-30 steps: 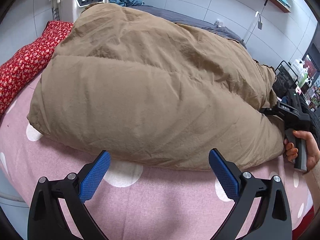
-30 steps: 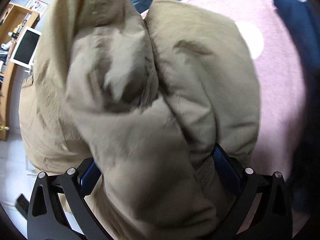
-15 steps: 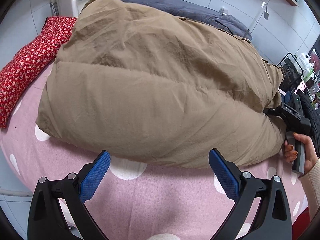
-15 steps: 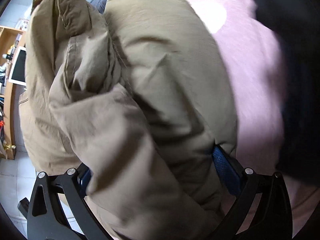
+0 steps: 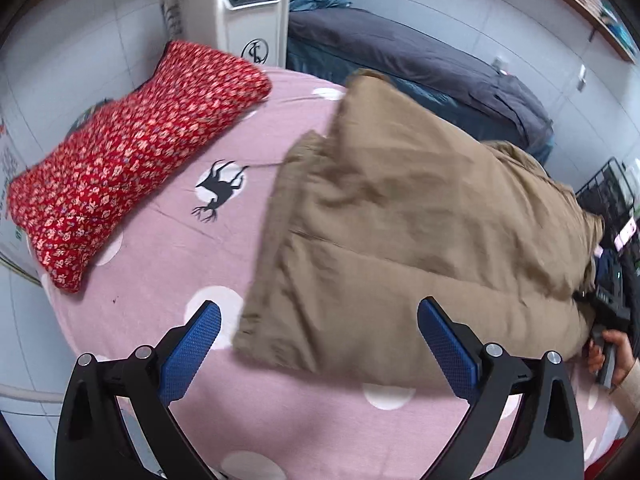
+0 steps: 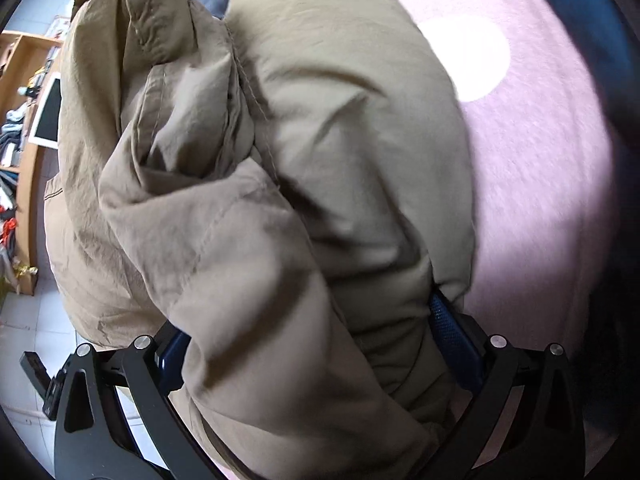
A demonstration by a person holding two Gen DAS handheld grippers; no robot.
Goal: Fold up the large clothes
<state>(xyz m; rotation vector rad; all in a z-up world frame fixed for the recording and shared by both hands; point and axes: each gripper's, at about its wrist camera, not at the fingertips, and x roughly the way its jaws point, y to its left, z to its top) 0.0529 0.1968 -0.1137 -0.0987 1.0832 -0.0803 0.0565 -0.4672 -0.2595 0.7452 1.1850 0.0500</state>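
- Writing: a round monogram logo marks the white machine (image 5: 256,12) at upper centre of the left wrist view; its letters are not legible.
- Tan padded garment (image 5: 420,248), one piece, lies right of centre on the pink dotted sheet (image 5: 176,252); its near edge sits between the blue pads.
- Open sheet spans frame left, up to one red floral cushion (image 5: 132,152).
- Left gripper (image 5: 319,350): jaws wide apart, holding nothing.
- Right gripper (image 6: 308,344): jaws spread wide around bunched garment (image 6: 280,200); whether they clamp it cannot be told.
- One hand (image 5: 614,356) at right edge.
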